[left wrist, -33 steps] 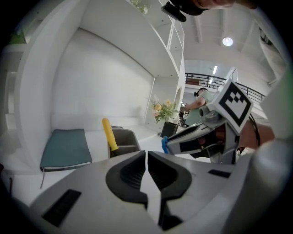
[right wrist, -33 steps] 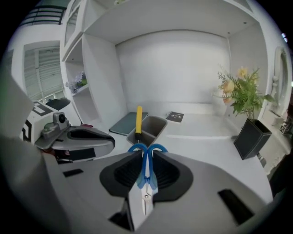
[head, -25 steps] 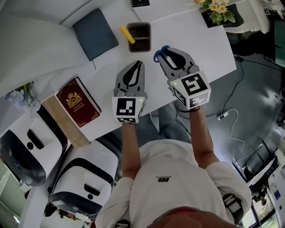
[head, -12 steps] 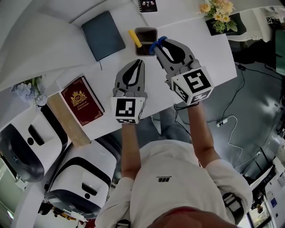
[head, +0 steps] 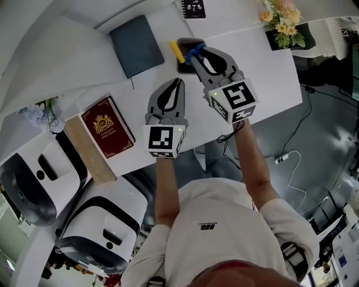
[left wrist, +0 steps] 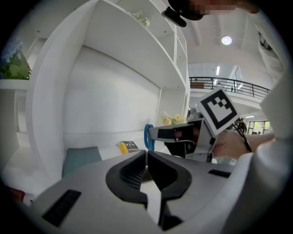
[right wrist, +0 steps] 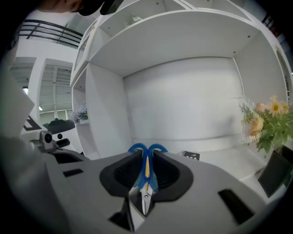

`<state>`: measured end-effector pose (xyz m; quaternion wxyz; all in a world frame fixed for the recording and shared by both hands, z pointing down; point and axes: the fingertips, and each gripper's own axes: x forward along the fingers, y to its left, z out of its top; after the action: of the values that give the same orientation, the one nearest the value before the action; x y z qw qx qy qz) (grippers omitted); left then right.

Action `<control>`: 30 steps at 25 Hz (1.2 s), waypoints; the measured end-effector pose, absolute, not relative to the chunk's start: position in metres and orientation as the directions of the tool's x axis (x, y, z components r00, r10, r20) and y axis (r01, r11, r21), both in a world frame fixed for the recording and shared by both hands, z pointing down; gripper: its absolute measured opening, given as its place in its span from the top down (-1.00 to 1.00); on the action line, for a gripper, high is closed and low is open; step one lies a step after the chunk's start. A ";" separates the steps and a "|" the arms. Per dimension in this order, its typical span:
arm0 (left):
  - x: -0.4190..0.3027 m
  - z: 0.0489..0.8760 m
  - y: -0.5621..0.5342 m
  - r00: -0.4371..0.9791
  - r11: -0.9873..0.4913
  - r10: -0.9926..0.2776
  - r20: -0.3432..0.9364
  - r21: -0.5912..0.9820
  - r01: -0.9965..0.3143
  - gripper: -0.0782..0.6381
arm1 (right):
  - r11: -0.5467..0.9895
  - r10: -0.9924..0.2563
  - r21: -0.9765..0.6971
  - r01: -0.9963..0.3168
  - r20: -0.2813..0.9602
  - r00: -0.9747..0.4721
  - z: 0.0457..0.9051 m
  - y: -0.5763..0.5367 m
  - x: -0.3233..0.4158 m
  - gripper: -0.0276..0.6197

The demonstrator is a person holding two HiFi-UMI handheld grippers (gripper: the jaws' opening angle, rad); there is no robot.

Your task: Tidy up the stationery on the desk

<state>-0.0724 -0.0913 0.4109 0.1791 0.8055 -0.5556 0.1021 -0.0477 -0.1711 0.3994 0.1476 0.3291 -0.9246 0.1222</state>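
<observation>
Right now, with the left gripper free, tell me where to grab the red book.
Pinch the red book at the short edge nearest the desk's front rim, coming in low from the person's side. It lies flat, cover up, so probably only an edge offers a grip, and that one is closest.

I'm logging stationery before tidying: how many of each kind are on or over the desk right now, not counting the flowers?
Books and notepads: 3 (grey-blue notebook, red book, black notepad)
Scissors: 1, blue-handled, held over the holder
Pen holder: 1
Yellow pen: 1, standing in the holder
Total: 6
</observation>
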 end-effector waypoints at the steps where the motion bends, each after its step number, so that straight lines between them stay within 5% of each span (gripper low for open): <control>1: -0.072 0.412 -0.091 0.361 -0.317 -0.858 0.366 0.176 -0.932 0.78 | 0.755 -0.566 -0.128 -0.643 0.368 -0.737 0.406 -0.172 -0.049 0.74; 7: -0.071 0.416 -0.090 0.365 -0.320 -0.853 0.373 0.180 -0.930 0.78 | 0.760 -0.546 -0.086 -0.645 0.456 -0.703 0.440 -0.173 -0.052 0.72; 10: -0.070 0.417 -0.090 0.369 -0.325 -0.850 0.377 0.178 -0.929 0.78 | 0.765 -0.526 -0.090 -0.637 0.485 -0.699 0.448 -0.169 -0.050 0.55; 30: -0.012 0.423 -0.094 0.488 -0.448 -0.791 0.369 0.194 -0.873 0.78 | 0.654 -0.632 -0.060 -0.754 0.503 -0.589 0.441 -0.138 0.045 0.68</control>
<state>-0.0117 -0.0940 0.4227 0.1809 0.8435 -0.4930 0.1128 0.0453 -0.1384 0.4411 0.2252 0.3932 -0.8812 0.1347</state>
